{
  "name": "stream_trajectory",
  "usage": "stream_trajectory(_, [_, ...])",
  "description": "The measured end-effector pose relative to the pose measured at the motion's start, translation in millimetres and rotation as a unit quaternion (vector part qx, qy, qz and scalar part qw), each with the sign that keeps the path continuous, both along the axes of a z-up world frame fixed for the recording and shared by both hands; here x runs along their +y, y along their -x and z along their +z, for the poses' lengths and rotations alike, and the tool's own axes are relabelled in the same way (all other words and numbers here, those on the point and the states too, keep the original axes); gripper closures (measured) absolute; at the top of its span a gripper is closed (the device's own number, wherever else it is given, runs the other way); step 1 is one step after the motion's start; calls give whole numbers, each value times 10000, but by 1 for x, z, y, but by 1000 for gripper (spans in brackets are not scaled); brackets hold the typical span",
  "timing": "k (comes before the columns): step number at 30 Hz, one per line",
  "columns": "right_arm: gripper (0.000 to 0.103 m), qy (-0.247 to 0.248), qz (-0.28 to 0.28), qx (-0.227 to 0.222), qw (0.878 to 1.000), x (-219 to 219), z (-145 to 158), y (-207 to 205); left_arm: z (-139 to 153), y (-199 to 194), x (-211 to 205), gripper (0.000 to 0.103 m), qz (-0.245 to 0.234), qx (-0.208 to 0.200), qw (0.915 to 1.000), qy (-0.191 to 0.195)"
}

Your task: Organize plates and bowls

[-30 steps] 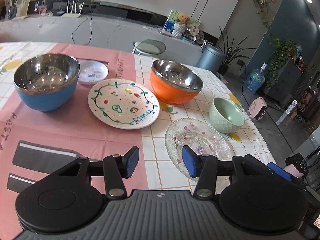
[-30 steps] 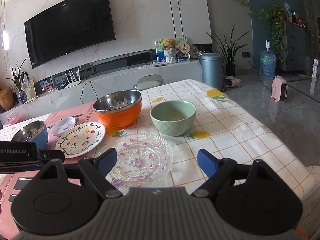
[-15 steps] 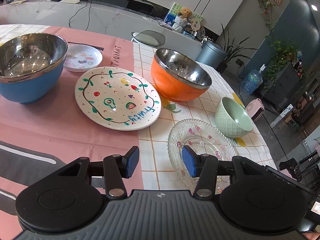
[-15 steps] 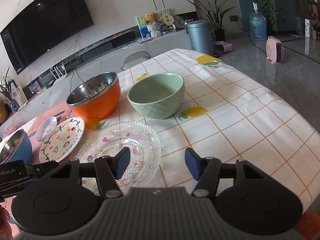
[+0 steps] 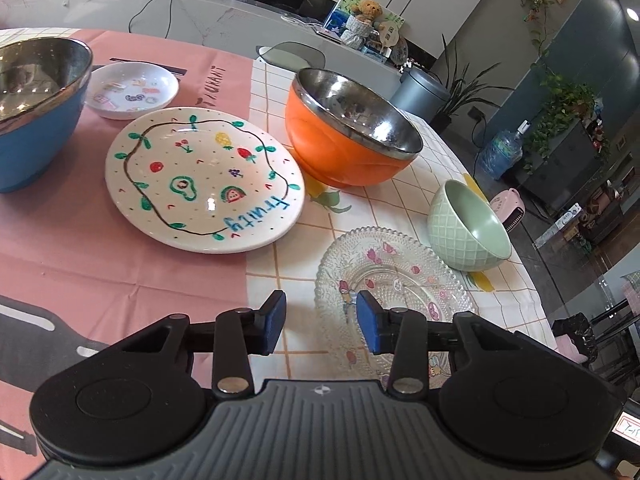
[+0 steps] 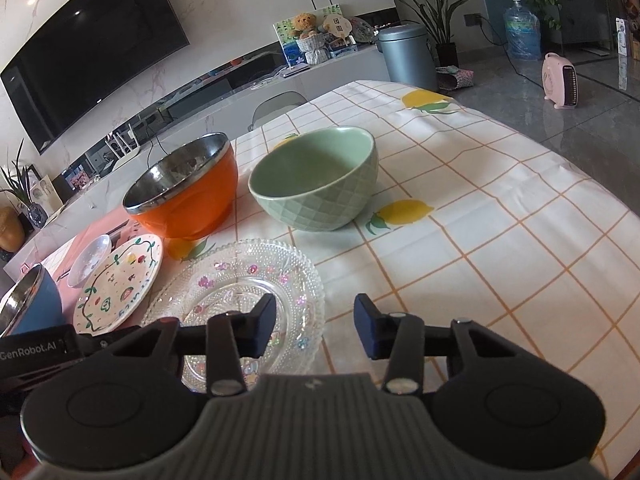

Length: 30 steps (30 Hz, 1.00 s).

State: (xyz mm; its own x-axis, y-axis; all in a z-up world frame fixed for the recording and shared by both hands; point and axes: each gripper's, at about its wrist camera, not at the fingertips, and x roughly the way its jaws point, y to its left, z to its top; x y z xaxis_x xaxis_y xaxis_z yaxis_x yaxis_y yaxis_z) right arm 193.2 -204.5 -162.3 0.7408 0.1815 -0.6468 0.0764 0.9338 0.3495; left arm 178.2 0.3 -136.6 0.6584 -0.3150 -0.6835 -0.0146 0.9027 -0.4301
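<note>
**Glass plate near the table edge, both grippers empty**

The glass plate [image 6: 236,280] lies near the front edge of the table [image 6: 500,220], just beside the green bowl [image 6: 316,184]. It looks stiff, fragile and probably slippery, so its beaded rim is the best place to take hold. The right gripper [image 6: 315,330] and the left gripper [image 5: 320,322] both hover with jaws apart, holding nothing.

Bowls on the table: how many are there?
3. The blue bowl is at the far left, the orange bowl is behind the fruit plate's right side, the green bowl is beside the glass plate.
</note>
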Motion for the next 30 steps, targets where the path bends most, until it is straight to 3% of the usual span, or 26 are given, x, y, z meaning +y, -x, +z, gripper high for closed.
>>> stream_trajectory(4, [72, 32, -24, 15, 10000, 0, -1, -3, -1, -3, -11, 61, -70, -52, 9999, -136])
stream_trajectory(6, [77, 13, 23, 37, 10000, 2, -1, -5, 0, -4, -14, 70, -92, -41, 9998, -151])
stream_trajectory(10, [87, 46, -15, 74, 10000, 7, -2, -6, 0, -4, -13, 72, -67, -7, 9999, -143])
stream_trajectory(22, [92, -436, -25, 465, 9980, 4, 6, 12, 12, 26, 5, 73, 164, -27, 9998, 63])
stream_trajectory(30, [92, -565, 210, 547, 9967, 27, 16, 35, 24, 56, 31, 73, 430, -138, 9990, 76])
